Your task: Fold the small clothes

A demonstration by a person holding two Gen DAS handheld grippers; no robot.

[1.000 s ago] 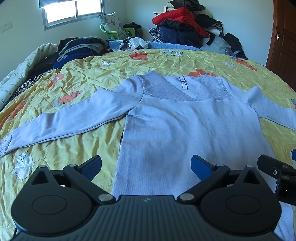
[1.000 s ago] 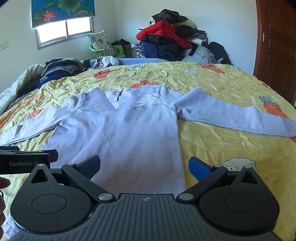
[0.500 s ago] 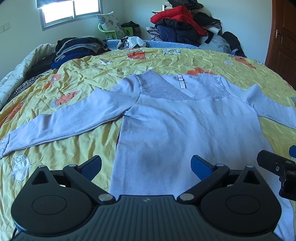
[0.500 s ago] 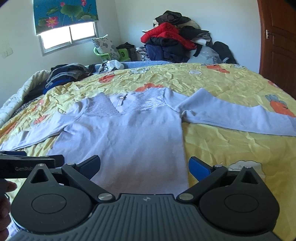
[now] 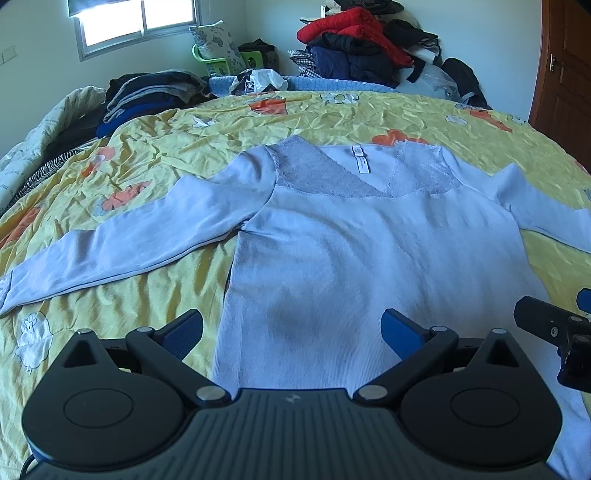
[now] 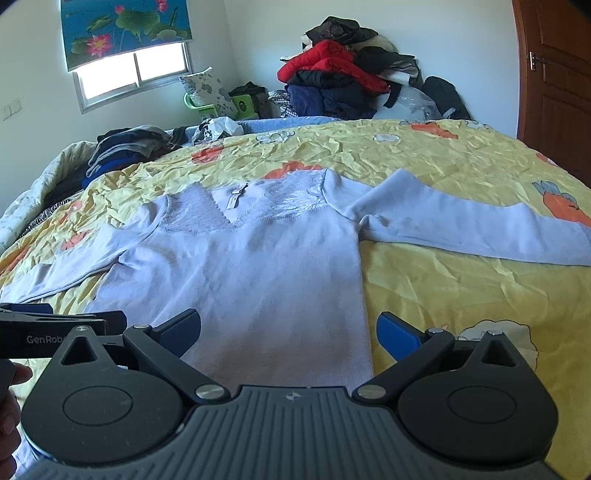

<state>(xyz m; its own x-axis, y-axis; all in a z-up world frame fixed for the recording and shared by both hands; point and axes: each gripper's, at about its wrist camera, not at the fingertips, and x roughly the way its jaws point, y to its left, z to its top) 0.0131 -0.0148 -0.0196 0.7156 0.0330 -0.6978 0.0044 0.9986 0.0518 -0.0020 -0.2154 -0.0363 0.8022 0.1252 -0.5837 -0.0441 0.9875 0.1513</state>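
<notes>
- A pale lilac long-sleeved top [image 5: 373, 254] is lying flat and face up across the middle of the left wrist frame, on a bed covered by a yellow bedspread [image 5: 155, 162] printed with orange and white figures.
- Its lace neckline and small white label [image 5: 360, 162] are pointing toward the upper part of the frame, while the hem is running under the lower edge, behind the gripper body.
- One sleeve [image 5: 122, 243] is stretching out to the left edge of the left wrist frame; the other sleeve [image 6: 476, 225] is reaching to the right edge of the right wrist frame.
- The left gripper [image 5: 291, 326] is hovering at the bottom centre of its frame with its blue-padded fingers [image 5: 183, 328] spread wide, holding nothing, above the hem's left side.
- The right gripper [image 6: 288, 328] is sitting at the bottom centre of its own frame, its fingers equally wide apart and empty, above the hem's right side.
- A fingertip of the person's hand [image 6: 16, 374] is showing at the lower left edge of the right wrist frame.
- A heap of clothes with a red jacket [image 6: 332, 62] is piling up against the wall at upper centre.
- Folded dark garments [image 5: 147, 92] are stacking at the upper left, below the window [image 5: 136, 22].
- A brown wooden door [image 6: 554, 74] is standing at the upper right.
</notes>
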